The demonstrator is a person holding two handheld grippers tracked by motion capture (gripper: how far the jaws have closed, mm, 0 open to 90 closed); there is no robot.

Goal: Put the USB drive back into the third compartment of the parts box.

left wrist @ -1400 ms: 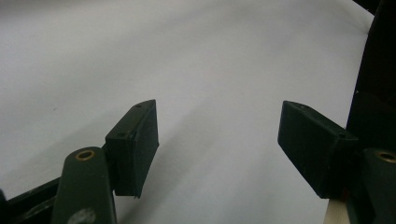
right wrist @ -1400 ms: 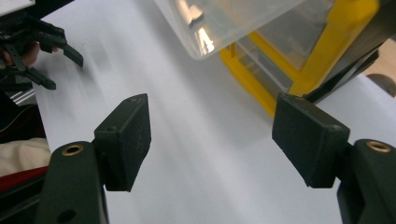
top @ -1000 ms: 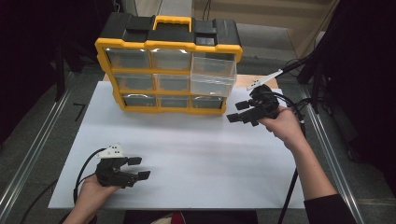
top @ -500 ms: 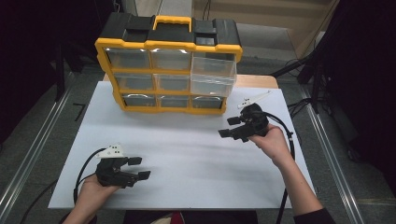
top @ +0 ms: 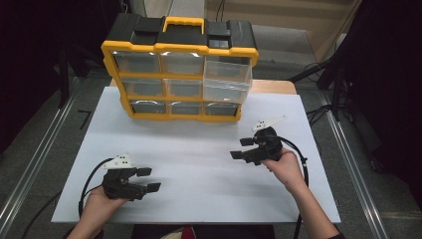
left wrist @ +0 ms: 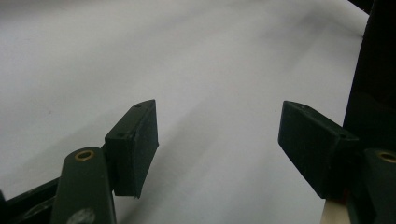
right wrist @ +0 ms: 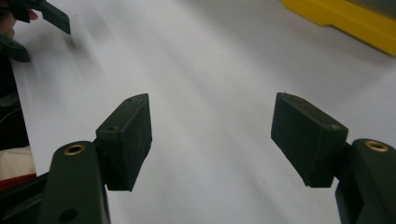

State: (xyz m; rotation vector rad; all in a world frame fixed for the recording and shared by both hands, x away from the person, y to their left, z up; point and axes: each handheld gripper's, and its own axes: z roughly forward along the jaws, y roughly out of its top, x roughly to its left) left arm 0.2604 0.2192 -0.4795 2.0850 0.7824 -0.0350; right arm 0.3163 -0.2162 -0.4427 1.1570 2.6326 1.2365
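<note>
Hovering low at right of centre in the high view, right gripper [top: 245,148] with jaws spread wide, holding nothing. Resting at lower left, left gripper [top: 148,179] equally wide and empty. Standing at top centre on the white table [top: 199,164], well apart from both, the yellow drawer box [top: 180,69]. Best lining the jaws up square on one drawer front before closing. Sticking out at upper right, one clear drawer [top: 227,82], looking empty; contents of the others too dim to tell.

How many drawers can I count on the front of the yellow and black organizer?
9, in three rows of three on the organizer. The top right drawer and the middle right drawer stick out forward; the other seven sit flush. None seems hidden.
</note>
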